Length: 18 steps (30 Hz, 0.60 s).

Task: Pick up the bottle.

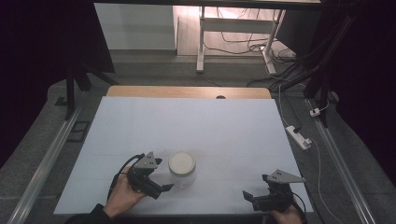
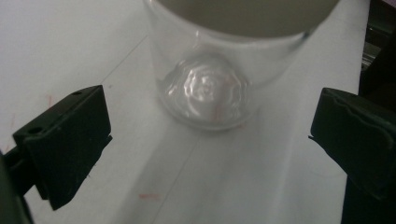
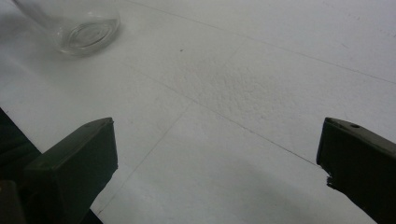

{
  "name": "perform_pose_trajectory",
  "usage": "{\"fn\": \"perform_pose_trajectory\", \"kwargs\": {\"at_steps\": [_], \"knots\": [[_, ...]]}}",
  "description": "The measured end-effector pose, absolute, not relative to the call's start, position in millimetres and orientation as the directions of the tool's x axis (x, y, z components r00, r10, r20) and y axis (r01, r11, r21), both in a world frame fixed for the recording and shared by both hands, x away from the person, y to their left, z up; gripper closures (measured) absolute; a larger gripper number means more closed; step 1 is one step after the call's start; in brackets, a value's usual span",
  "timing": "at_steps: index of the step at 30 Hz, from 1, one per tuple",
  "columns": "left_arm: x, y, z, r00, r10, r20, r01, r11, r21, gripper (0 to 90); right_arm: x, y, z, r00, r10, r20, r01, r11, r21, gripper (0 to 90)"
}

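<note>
Jaws of the left gripper [image 1: 164, 174]: spread wide, holding nothing, aimed at the glass jar [image 1: 182, 169] from just beside it on the person's left; in the left gripper view the jar [image 2: 219, 79] stands between and a little beyond the two black jaws, untouched. Jaws of the right gripper [image 1: 246, 196]: likewise wide apart and bare, low at the near right edge of the bench [image 1: 224, 126], well apart from the jar; in the right gripper view they frame bare white surface, with the jar's base [image 3: 86, 30] far off at the upper left. Left hand [image 1: 122, 193]: wrapped around the left gripper's body, dark sleeve at the bottom edge. Right hand [image 1: 287, 217]: at the bottom edge behind the right gripper. Glass jar: clear, upright, round, closed with a pale cream lid [image 1: 181, 161], standing on the near middle of the bench; a moulded pattern shows in its base. Bench: covered by a white sheet with faint creases, a strip of wood [image 1: 187, 91] bare along the far edge. Beyond, on the floor: a white power strip [image 1: 299, 137] to the right, a white desk frame [image 1: 233, 37] and loose cables [image 1: 252, 46] farther back.
</note>
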<state>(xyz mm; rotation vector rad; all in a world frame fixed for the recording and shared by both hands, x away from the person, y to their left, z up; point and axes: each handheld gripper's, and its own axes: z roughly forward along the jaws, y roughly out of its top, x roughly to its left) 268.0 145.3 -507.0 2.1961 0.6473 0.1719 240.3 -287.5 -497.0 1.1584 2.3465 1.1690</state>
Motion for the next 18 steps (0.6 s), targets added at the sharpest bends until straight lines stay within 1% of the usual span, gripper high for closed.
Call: {"fn": "perform_pose_trajectory", "kwargs": {"at_steps": [8,18], "knots": [[280.8,121.5,-510.6,0.882,0.465,-0.084,0.363,-0.553,0.750,0.0,240.4,-287.5,-497.1,-0.643,0.760,0.101,0.539,0.354,0.765,0.0],[290.8,104.1,-510.8,0.892,0.446,-0.074,0.340,-0.553,0.761,0.0,240.5,-287.7,-497.1,-0.643,0.759,0.103,0.539,0.353,0.765,0.0]]}}
